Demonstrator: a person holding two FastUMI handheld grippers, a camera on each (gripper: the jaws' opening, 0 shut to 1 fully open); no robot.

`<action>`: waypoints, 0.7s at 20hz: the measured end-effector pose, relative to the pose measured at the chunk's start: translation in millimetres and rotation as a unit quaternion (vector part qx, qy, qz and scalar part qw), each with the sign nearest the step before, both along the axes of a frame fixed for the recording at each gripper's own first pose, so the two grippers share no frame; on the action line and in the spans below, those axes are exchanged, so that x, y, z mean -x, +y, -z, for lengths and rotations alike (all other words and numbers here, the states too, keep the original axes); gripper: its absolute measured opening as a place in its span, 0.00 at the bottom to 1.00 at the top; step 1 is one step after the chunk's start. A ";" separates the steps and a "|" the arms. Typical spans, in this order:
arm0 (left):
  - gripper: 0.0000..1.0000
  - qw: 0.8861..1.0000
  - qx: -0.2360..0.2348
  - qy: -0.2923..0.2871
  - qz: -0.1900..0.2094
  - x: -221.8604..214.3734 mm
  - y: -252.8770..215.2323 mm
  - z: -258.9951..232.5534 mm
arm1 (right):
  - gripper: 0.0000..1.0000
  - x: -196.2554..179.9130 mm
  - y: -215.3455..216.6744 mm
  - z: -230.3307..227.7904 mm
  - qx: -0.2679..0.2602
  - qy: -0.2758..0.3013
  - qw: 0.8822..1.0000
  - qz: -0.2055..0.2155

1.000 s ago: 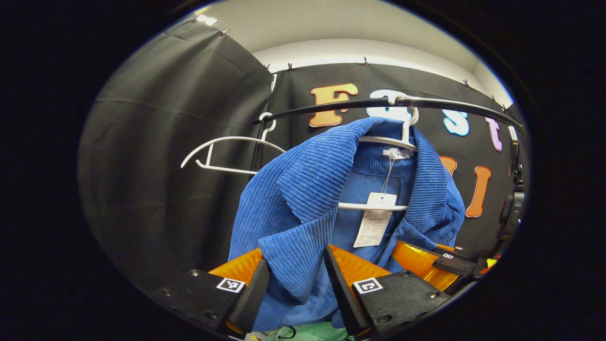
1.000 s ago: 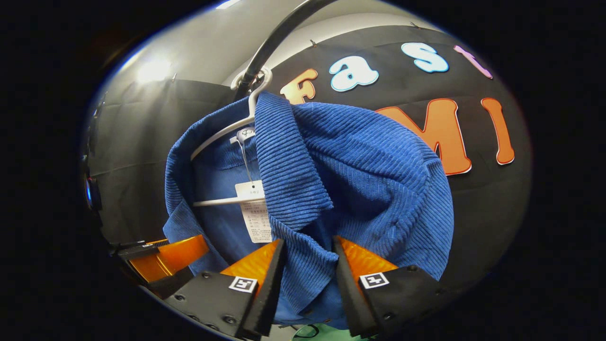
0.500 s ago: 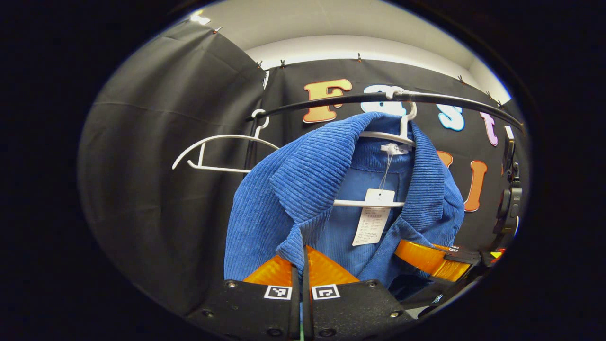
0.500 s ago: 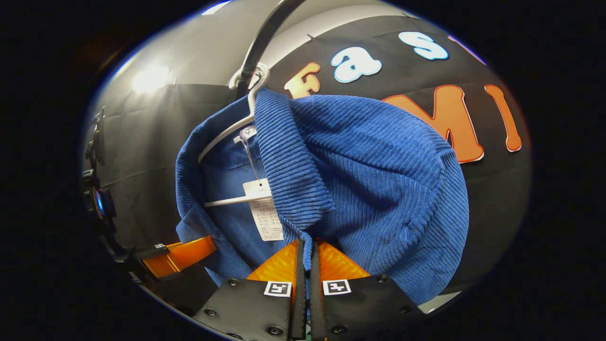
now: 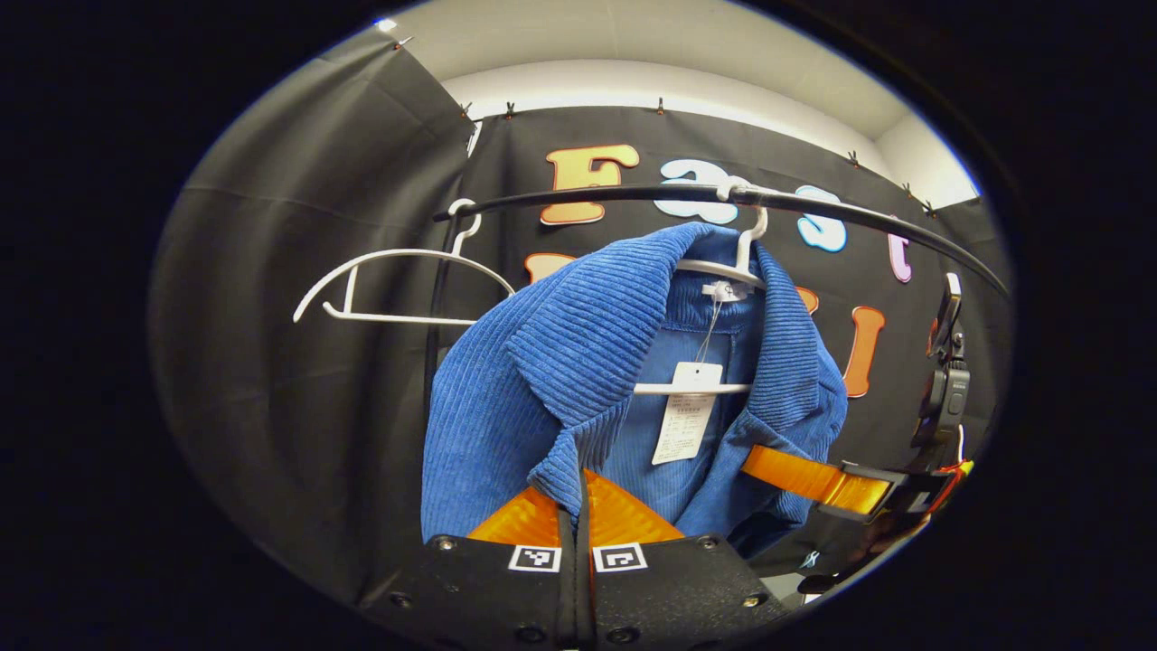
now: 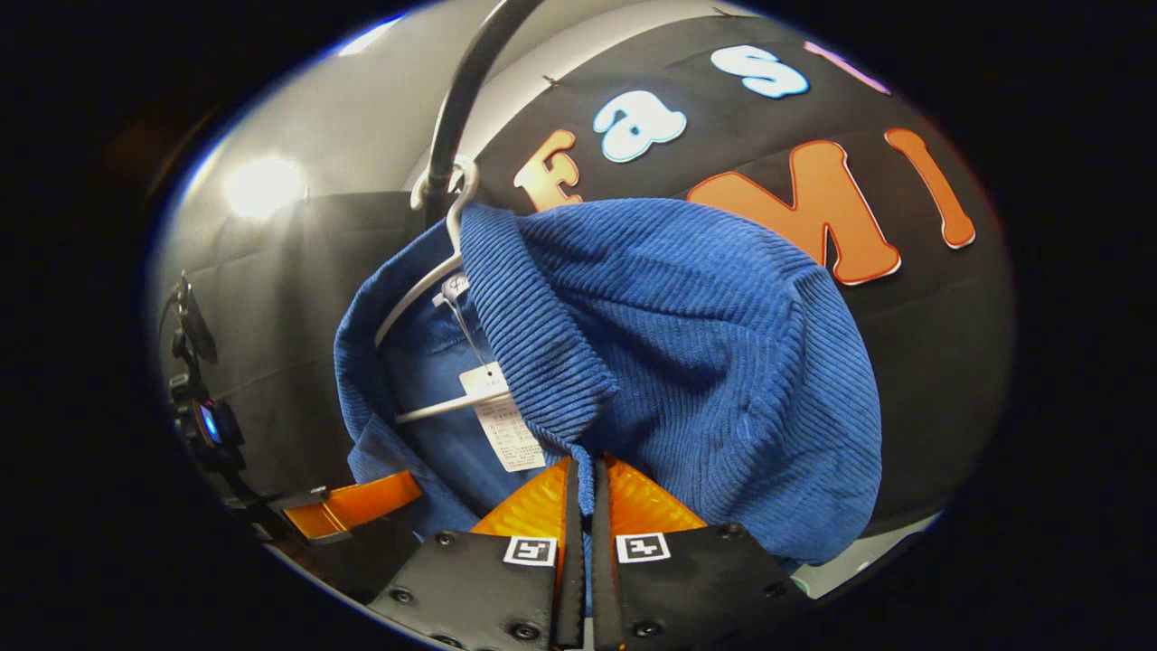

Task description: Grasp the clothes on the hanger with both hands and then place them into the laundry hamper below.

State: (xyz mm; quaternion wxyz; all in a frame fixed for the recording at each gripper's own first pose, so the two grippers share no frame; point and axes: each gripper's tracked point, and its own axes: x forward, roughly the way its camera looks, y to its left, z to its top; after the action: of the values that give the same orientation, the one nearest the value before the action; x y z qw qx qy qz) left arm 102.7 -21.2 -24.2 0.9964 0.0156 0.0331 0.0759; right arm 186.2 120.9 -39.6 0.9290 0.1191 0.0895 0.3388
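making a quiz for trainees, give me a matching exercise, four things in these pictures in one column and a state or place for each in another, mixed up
Things:
1. blue corduroy jacket
2. empty white hanger
3. paper tag
4. left gripper

States:
A. dangles inside the open collar
B. shut on a jacket front edge
C. hangs bare on the black rail
D. draped on a hanger, pinched by both grippers

Pairs: 1-D, 2-C, 3-A, 4-B
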 end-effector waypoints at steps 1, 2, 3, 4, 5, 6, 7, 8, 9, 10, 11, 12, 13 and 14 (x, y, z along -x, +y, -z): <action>0.00 1.000 -0.001 0.001 0.005 1.4 3.6 -2.4 | 0.11 -7.7 -12.5 -5.2 0.010 -0.016 0.999 0.037; 0.00 1.000 -0.001 -0.001 0.013 3.9 5.9 -6.0 | 0.09 -5.7 -21.0 -9.6 0.019 -0.029 0.998 0.059; 0.00 1.000 -0.001 -0.003 0.021 7.9 7.3 -10.2 | 0.08 -4.9 -25.1 -12.8 0.030 -0.039 0.996 0.074; 0.00 1.000 -0.002 -0.005 0.030 10.9 9.3 -15.4 | 0.08 -2.1 -29.4 -15.7 0.043 -0.049 0.994 0.090; 0.00 0.999 -0.004 -0.008 0.037 13.7 12.5 -20.8 | 0.08 -0.2 -33.5 -19.1 0.056 -0.059 0.991 0.103; 0.00 0.999 -0.005 -0.011 0.043 15.6 16.7 -26.4 | 0.08 1.3 -39.1 -25.0 0.064 -0.072 0.988 0.117; 0.00 0.999 -0.005 -0.014 0.049 18.1 19.9 -31.3 | 0.08 1.9 -44.7 -31.2 0.069 -0.085 0.985 0.133; 0.00 0.998 -0.005 -0.017 0.053 19.5 23.7 -36.8 | 0.08 3.5 -49.7 -37.6 0.068 -0.097 0.982 0.147; 0.00 0.998 -0.006 -0.021 0.056 22.5 28.7 -42.6 | 0.08 4.2 -54.6 -43.8 0.066 -0.106 0.979 0.160; 0.00 0.998 -0.006 -0.025 0.058 24.5 33.6 -49.0 | 0.08 5.0 -61.9 -49.8 0.061 -0.111 0.977 0.171; 0.00 0.998 -0.007 -0.029 0.061 25.2 38.1 -55.6 | 0.08 4.3 -67.1 -55.3 0.055 -0.113 0.975 0.181; 0.00 0.997 -0.006 -0.033 0.064 25.9 42.3 -62.4 | 0.08 3.4 -72.9 -61.5 0.050 -0.117 0.973 0.191; 0.00 0.997 -0.005 -0.038 0.067 26.2 46.7 -68.1 | 0.08 1.7 -78.2 -67.6 0.045 -0.122 0.971 0.201; 0.00 0.997 -0.003 -0.042 0.068 26.2 51.8 -74.5 | 0.08 0.1 -82.3 -74.1 0.041 -0.129 0.968 0.211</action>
State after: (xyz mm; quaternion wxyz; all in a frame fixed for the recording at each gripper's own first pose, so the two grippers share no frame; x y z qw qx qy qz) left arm 76.5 30.6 50.3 0.9997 0.0179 -0.0106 0.0084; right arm 186.1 38.7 34.5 0.9872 0.0529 -0.0443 0.1441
